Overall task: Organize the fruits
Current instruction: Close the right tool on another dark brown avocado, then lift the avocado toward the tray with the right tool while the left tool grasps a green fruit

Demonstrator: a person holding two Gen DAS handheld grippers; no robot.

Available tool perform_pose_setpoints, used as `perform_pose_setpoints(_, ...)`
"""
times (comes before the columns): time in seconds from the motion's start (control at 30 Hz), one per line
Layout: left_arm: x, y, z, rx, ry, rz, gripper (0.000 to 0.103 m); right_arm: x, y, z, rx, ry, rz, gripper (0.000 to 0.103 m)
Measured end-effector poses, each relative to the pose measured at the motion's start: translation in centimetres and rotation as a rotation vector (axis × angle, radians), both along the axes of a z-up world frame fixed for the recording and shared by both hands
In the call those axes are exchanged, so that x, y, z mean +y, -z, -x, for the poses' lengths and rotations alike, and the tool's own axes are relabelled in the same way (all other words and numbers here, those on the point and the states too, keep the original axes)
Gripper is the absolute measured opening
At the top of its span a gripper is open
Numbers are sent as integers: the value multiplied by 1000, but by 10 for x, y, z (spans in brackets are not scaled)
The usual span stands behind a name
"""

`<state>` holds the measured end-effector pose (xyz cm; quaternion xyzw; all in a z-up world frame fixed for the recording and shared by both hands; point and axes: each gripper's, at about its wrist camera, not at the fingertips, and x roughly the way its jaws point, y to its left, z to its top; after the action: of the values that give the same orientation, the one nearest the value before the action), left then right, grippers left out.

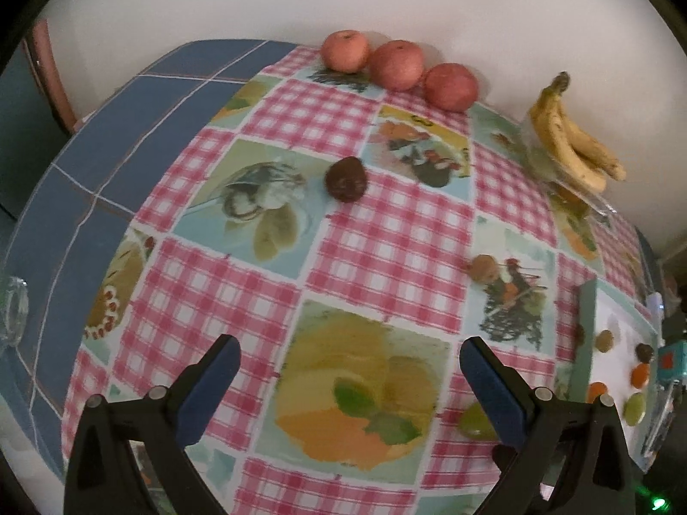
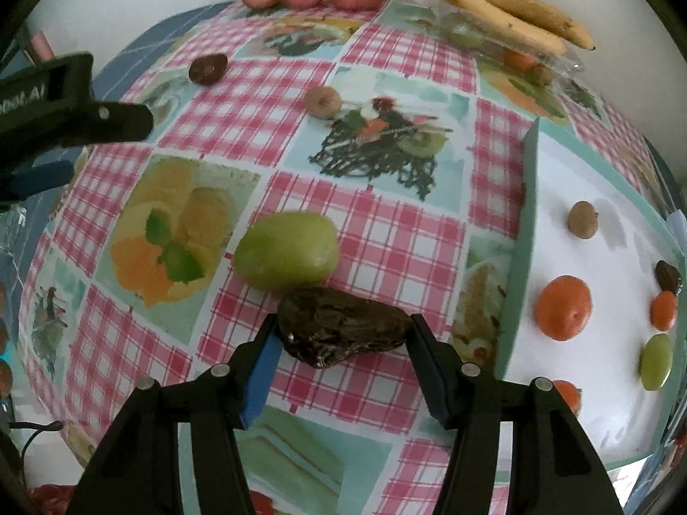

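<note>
My right gripper (image 2: 342,322) is shut on a dark wrinkled date (image 2: 343,334), holding it just above the checked tablecloth. Just beyond it lies a green grape-like fruit (image 2: 287,249). To the right stands a white tray with a teal rim (image 2: 517,257) holding an orange fruit (image 2: 562,307), a green one (image 2: 656,360), a brown one (image 2: 582,219) and a dark one (image 2: 667,277). My left gripper (image 1: 350,341) hangs open over the cloth with nothing between its fingers. A second dark date (image 1: 346,179) and a small brown fruit (image 1: 485,267) lie loose on the table.
Three red apples (image 1: 397,64) line the far edge by the wall. Bananas (image 1: 571,141) rest on a clear plastic box (image 1: 597,206) at the back right. A glass object (image 1: 13,309) sits at the far left. Bare blue tiles (image 1: 129,128) show left of the cloth.
</note>
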<state>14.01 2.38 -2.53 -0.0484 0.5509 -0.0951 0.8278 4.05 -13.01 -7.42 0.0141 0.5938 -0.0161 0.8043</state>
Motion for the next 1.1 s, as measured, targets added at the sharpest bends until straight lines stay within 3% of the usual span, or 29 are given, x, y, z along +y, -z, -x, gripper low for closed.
perform_pose_setpoints(0.23, -15, 3, 4, 24, 22, 11, 103, -37, -34, 8, -80, 72, -56, 60)
perform_pose_setpoints(0.5, -38, 7, 14, 21, 69, 31, 103, -97, -68, 24, -144, 248, -5, 60)
perform_pose_setpoints(0.67, -61, 6, 24, -3, 132, 49, 103, -135, -71, 36, -147, 362, 6, 60)
perform_pose_setpoints(0.93, -101, 22, 39, 26, 281, -50, 103, -158, -69, 46, -148, 435, -37, 60)
perform_pose_setpoints(1.1, -108, 37, 40, 60, 299, -100, 103, -159, -71, 47, -155, 436, -40, 60)
